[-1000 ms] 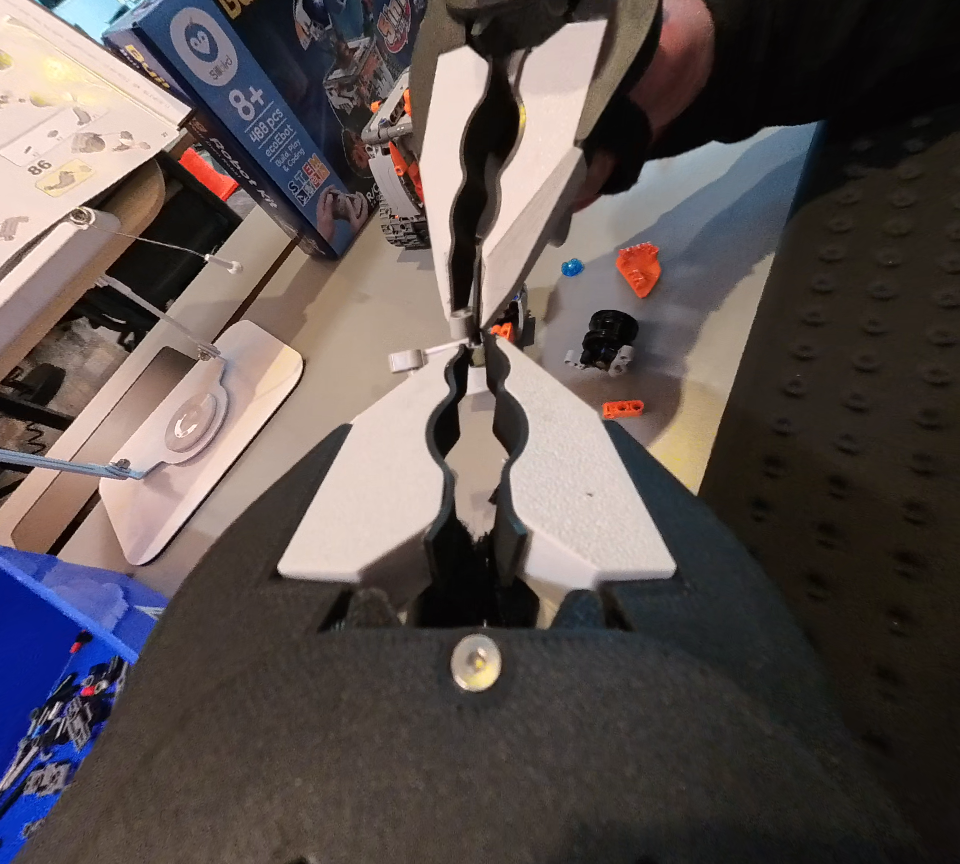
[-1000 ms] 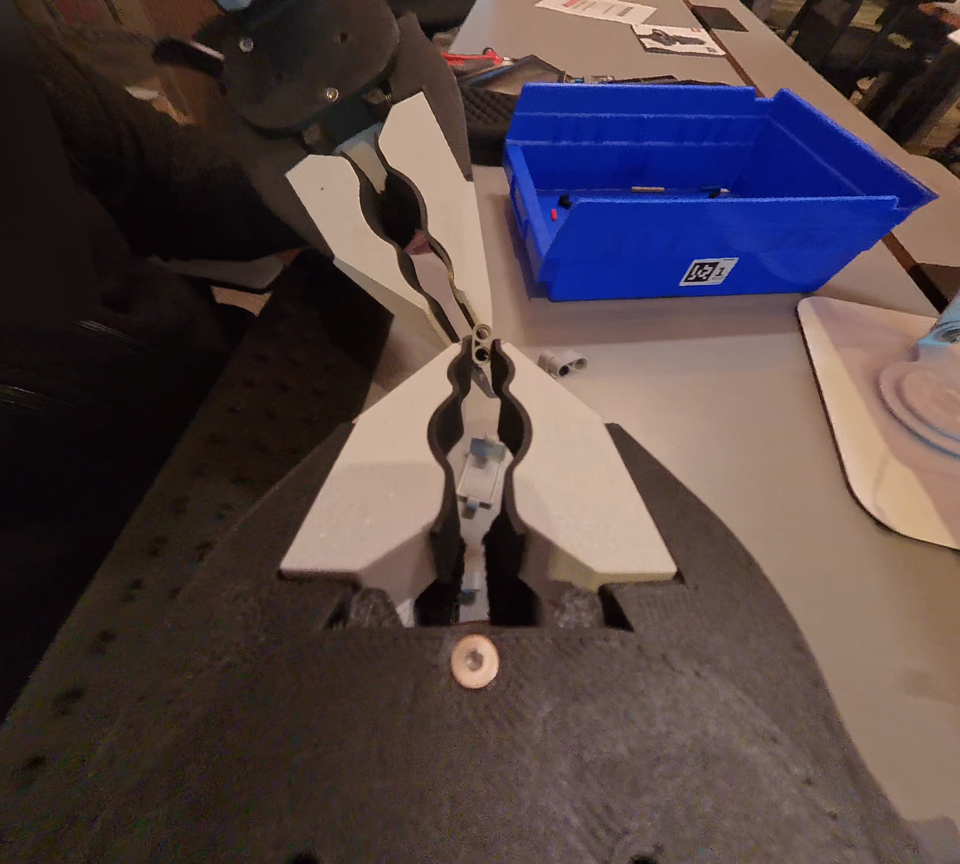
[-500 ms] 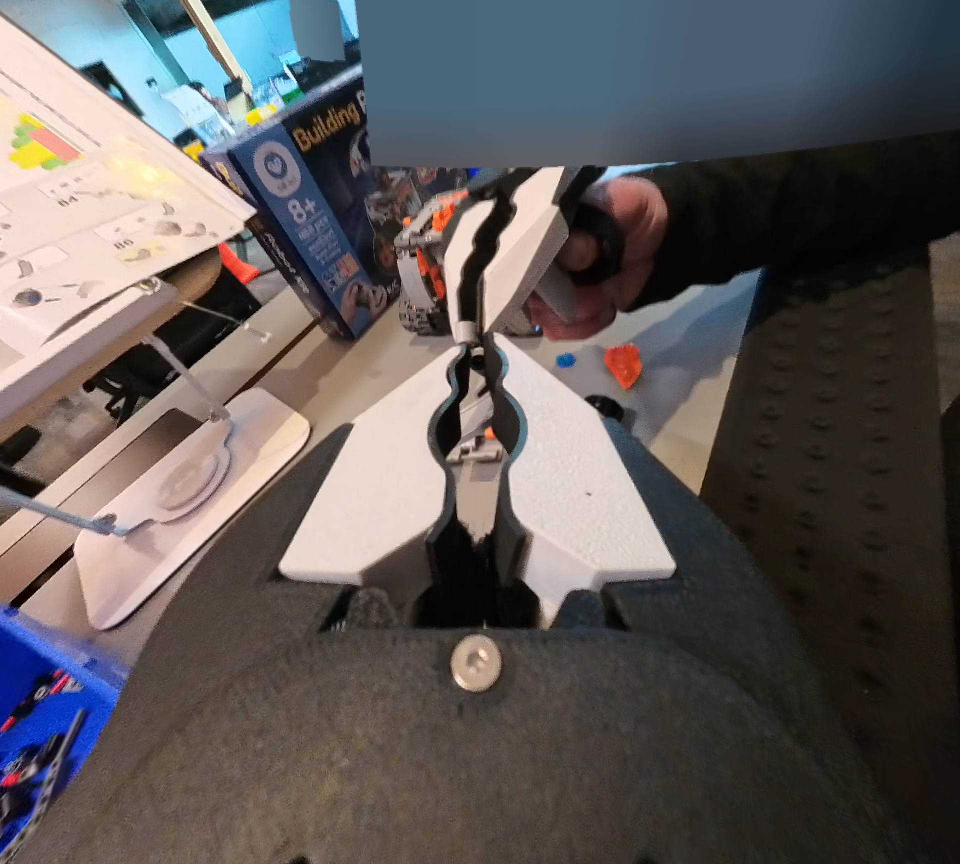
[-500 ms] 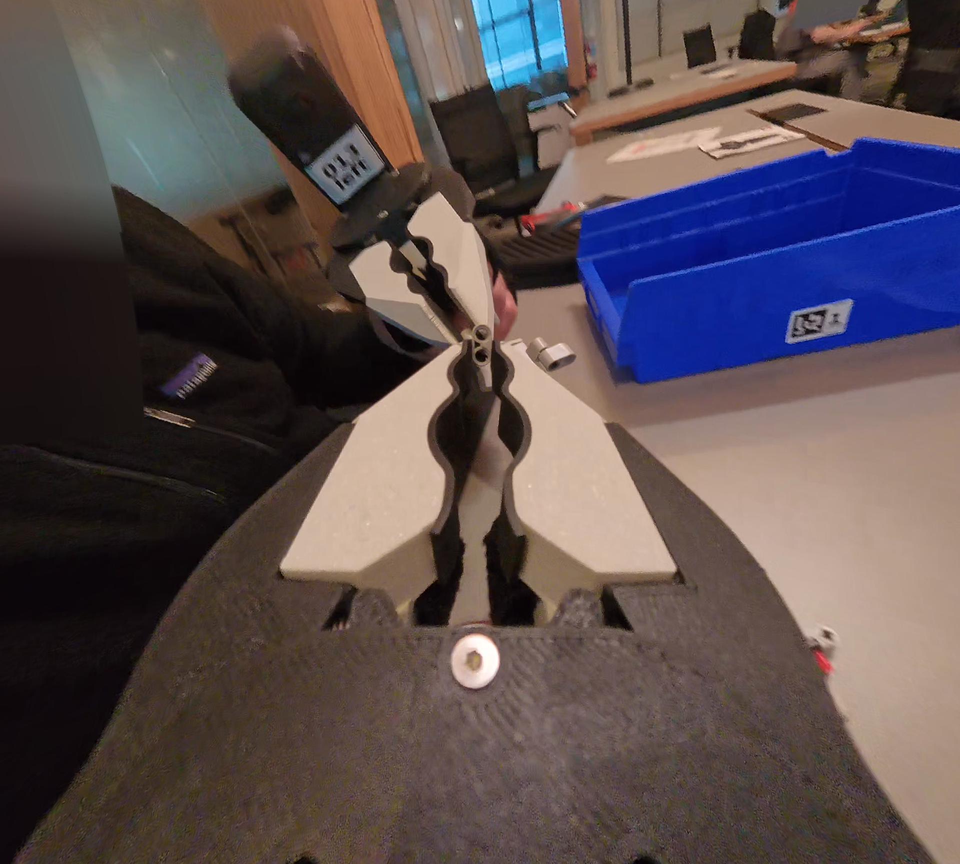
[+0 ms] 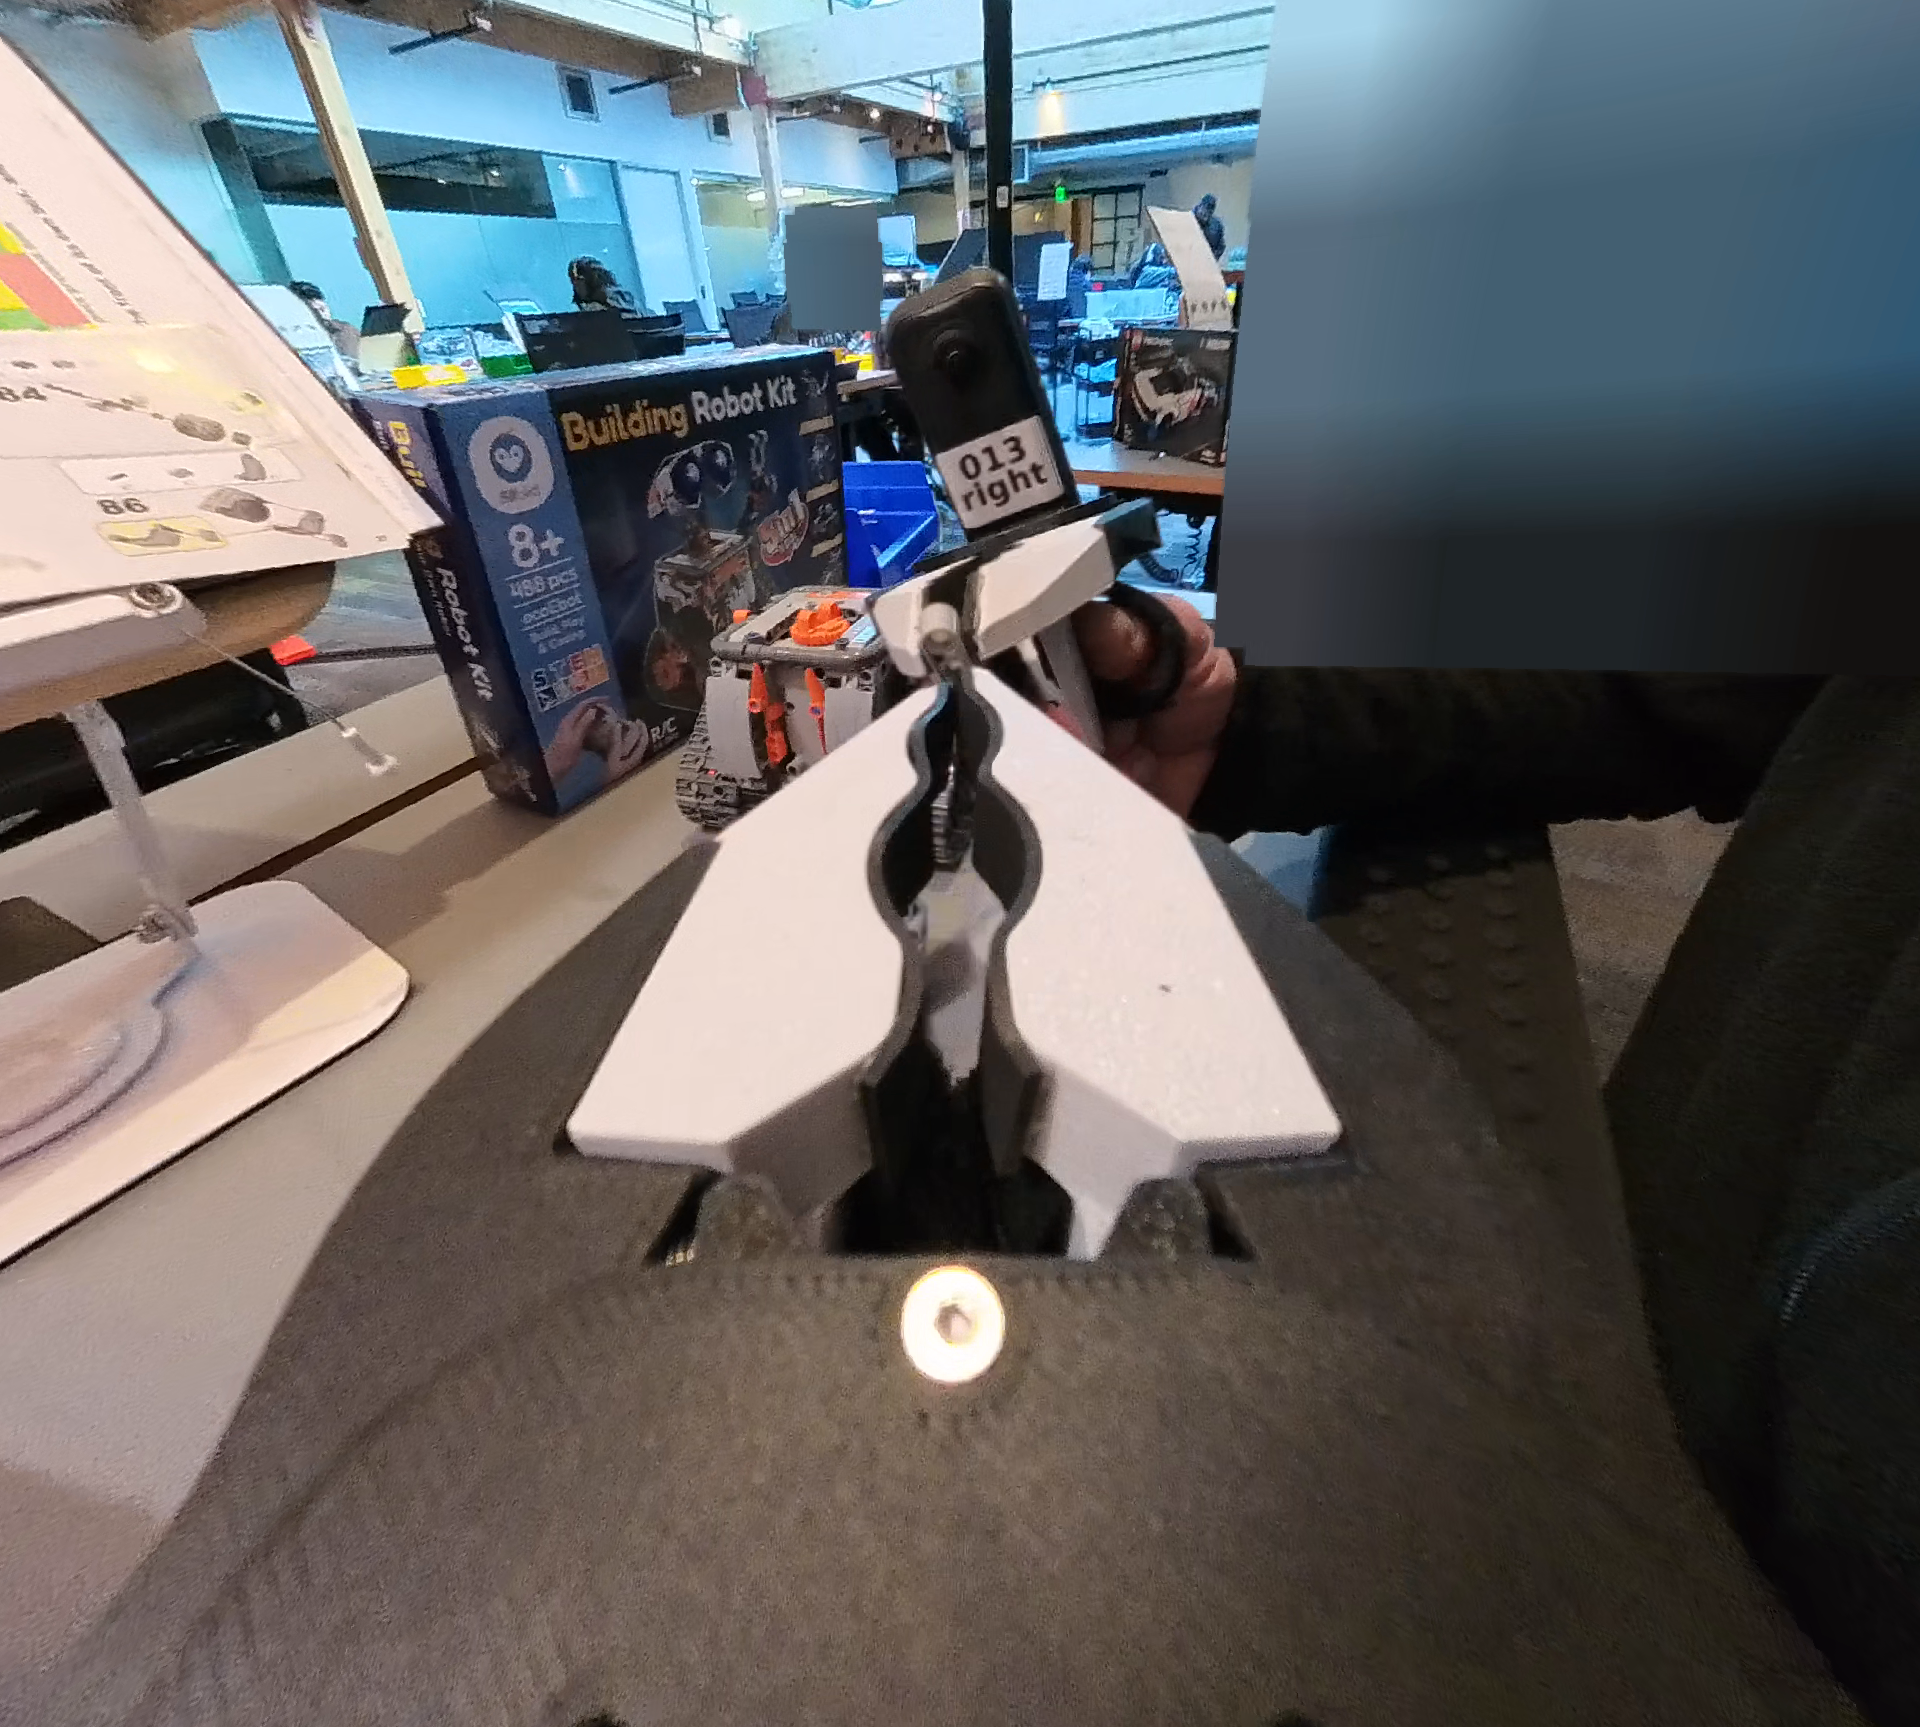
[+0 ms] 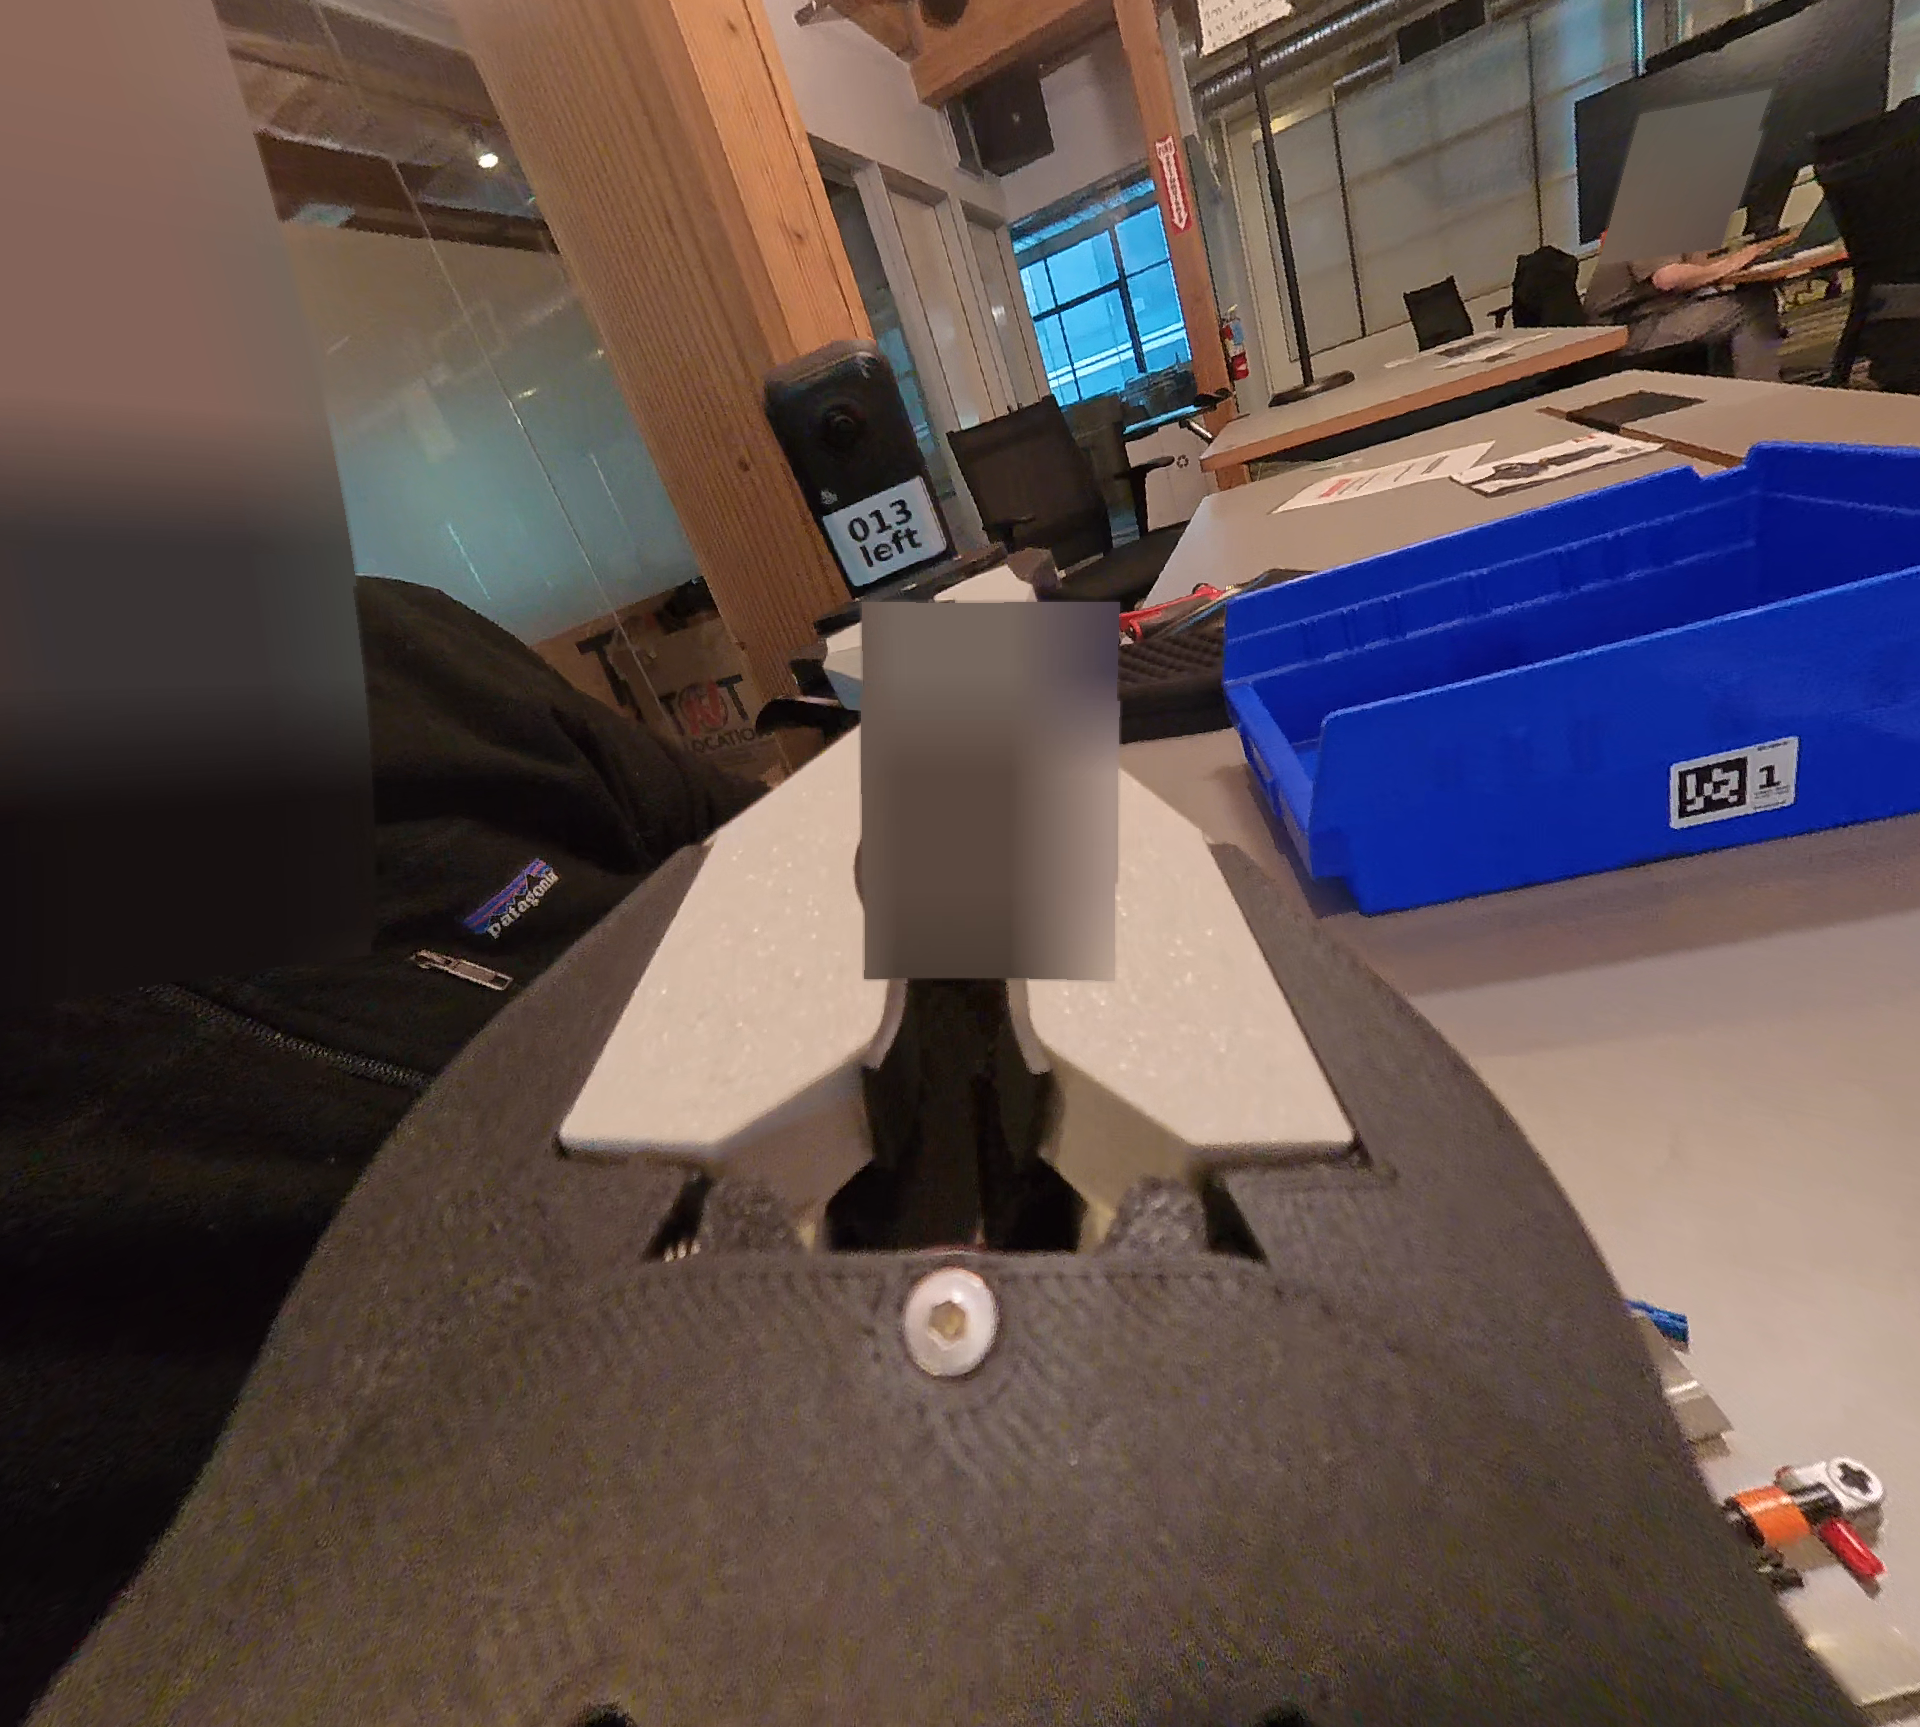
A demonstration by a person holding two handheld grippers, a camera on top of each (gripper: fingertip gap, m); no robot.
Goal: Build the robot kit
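Note:
My left gripper (image 5: 951,690) is shut, its white fingers (image 5: 790,929) pinching a thin small grey part (image 5: 948,667) at the tips. My right gripper (image 5: 932,628) faces it tip to tip, held by a hand (image 5: 1153,721), and is shut on the round end of a small grey piece (image 5: 936,641). The two pieces meet between the tips, above the table. In the right wrist view a blurred patch hides the tips; only my fingers (image 6: 1174,929) and the left gripper's camera (image 6: 847,441) show.
A grey and orange toy robot model (image 5: 779,711) and a dark blue kit box (image 5: 623,576) stand behind the grippers. An instruction booklet (image 5: 156,430) sits on a stand with a white base (image 5: 229,1002) at left. A blue bin (image 6: 1558,721) stands on the table (image 6: 1558,1106); small orange-grey parts (image 6: 1813,1521) lie at right. Left and right tips are no more than a few centimetres apart.
Both grippers have risen from the table and tilted from looking down to level. Their tips have stayed together, still shut on the small grey pieces.

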